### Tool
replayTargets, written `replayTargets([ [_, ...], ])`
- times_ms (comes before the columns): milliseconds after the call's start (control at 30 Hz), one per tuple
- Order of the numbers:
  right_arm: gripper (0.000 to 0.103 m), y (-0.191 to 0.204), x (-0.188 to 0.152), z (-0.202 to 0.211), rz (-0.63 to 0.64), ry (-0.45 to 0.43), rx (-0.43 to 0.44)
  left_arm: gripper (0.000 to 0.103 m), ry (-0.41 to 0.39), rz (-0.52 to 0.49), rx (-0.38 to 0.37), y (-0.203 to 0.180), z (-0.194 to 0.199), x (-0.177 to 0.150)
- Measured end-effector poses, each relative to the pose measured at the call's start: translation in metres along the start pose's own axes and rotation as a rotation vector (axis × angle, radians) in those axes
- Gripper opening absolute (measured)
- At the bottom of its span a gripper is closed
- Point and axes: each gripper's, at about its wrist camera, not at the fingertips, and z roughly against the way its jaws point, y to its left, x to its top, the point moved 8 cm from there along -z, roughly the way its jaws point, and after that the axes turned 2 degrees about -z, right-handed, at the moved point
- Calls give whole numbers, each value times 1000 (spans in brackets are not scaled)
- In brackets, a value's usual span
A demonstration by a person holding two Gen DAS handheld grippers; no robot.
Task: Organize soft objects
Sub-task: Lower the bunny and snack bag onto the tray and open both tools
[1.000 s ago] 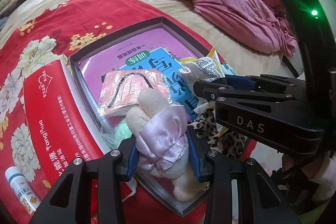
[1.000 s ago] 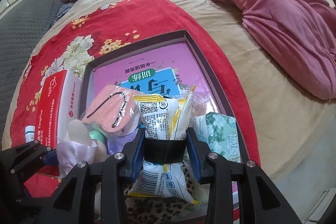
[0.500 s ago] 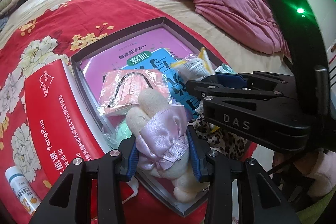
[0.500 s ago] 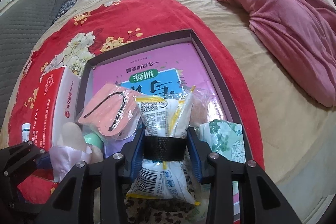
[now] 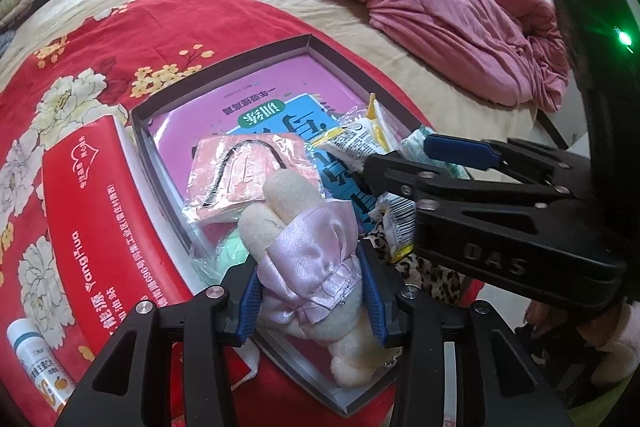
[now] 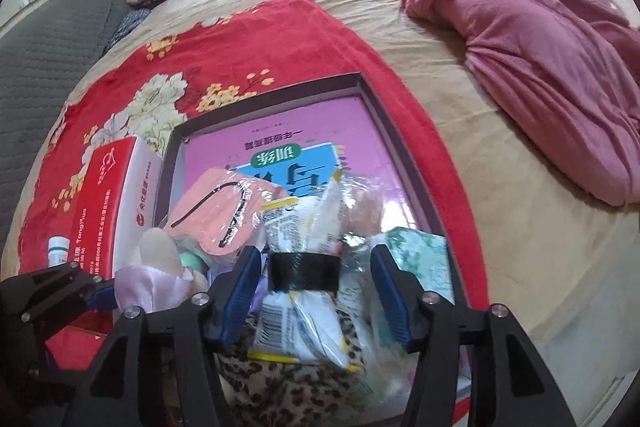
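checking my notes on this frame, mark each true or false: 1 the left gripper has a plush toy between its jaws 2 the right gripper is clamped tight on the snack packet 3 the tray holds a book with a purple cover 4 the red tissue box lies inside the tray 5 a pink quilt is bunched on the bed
1. True: the plush toy in a lilac dress sits between the left gripper pads.
2. False: the right gripper has just been opening; gaps show beside the snack packet.
3. True: the book lies in the tray.
4. False: the red tissue box lies beside the tray.
5. True: the pink quilt is bunched.
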Motion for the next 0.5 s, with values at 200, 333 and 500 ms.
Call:
replayTargets([
  [200,59,-16,-7,24,-55,-49,-20,50,-9,5,-10,-4,-5,4],
  [333,62,-21,-12,37,-70,-63,-26,52,-11,22,-11,-3,-10,7],
  [500,62,-24,-12,42,-68,-64,-46,56,-33,34,4,2,-11,13],
])
